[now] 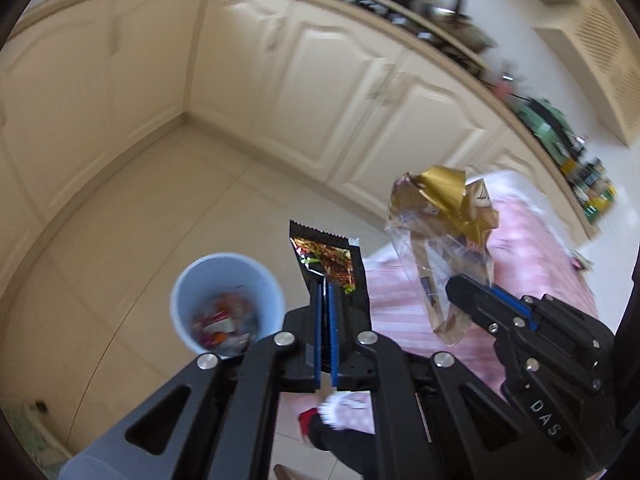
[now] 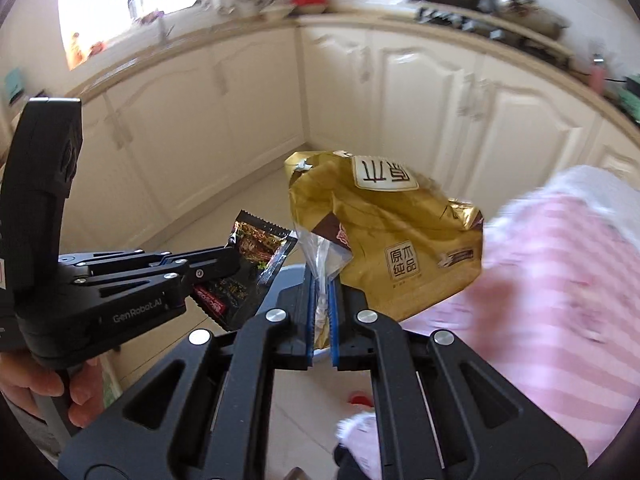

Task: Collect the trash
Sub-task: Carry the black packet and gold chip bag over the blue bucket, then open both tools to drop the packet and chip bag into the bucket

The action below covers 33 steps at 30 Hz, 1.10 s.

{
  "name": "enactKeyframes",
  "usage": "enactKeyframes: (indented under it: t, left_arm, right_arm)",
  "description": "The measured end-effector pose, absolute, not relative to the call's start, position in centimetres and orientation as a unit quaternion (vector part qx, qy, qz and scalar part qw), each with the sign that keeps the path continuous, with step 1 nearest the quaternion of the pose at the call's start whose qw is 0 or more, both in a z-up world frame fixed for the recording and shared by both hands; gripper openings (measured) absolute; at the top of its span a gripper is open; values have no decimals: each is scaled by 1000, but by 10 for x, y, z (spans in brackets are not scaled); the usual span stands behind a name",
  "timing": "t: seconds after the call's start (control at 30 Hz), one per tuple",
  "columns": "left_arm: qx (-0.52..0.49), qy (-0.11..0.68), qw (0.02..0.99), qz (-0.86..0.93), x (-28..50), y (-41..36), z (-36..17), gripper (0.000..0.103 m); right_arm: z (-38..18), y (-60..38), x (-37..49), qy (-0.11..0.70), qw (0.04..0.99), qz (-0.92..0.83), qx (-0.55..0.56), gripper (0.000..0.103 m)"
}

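Note:
My left gripper (image 1: 325,286) is shut on a black snack wrapper (image 1: 330,258) with a serrated edge, held in the air just right of a pale blue trash bin (image 1: 228,300) on the floor; the bin holds several wrappers. My right gripper (image 2: 321,284) is shut on the clear edge of a gold plastic bag (image 2: 384,232) with printed labels. In the left wrist view the right gripper (image 1: 460,286) and the gold bag (image 1: 444,232) hang just right of the black wrapper. In the right wrist view the left gripper (image 2: 230,258) holds the black wrapper (image 2: 256,248) to the left.
Cream kitchen cabinets (image 1: 332,92) run around the corner under a cluttered counter (image 1: 448,28). The floor is pale tile (image 1: 132,240). A pink striped cloth (image 2: 560,280) lies at the right, close under both grippers. A hand (image 2: 60,388) grips the left tool's handle.

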<state>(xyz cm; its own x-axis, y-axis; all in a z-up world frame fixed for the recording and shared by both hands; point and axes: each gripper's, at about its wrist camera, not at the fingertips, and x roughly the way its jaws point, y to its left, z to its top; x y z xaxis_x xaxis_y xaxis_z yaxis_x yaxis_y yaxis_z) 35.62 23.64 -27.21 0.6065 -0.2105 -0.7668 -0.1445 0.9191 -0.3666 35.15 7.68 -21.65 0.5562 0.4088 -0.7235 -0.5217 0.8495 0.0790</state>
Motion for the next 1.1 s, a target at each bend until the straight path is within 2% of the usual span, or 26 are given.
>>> enactKeyframes:
  t: [0.33,0.5,0.6,0.67,0.77,1.1]
  left_arm:
    - [-246,504,827,50,393,320,-381,2]
    - [-256,532,804,63,414,339,-428,2]
    - [-258,540,798,65,421,339,-444,2]
    - [-259,545,795,65,422,340,-452,2]
    - [-259,550,792,62,425,339,-459,3]
    - [-248,563,787,43,445,314,-467,3]
  right_arm:
    - [-353,173,420,493,816,294,-74,6]
    - [-411,199,453,533,790,292,-76,12]
    - [-429,210,465,542,786,284,-87,16]
    - [-436,208,469,546,785,279,-88,23]
    - [-446,202,471,552,784,271,-80,41]
    - [-446,171,472,546,804,221,-80,47]
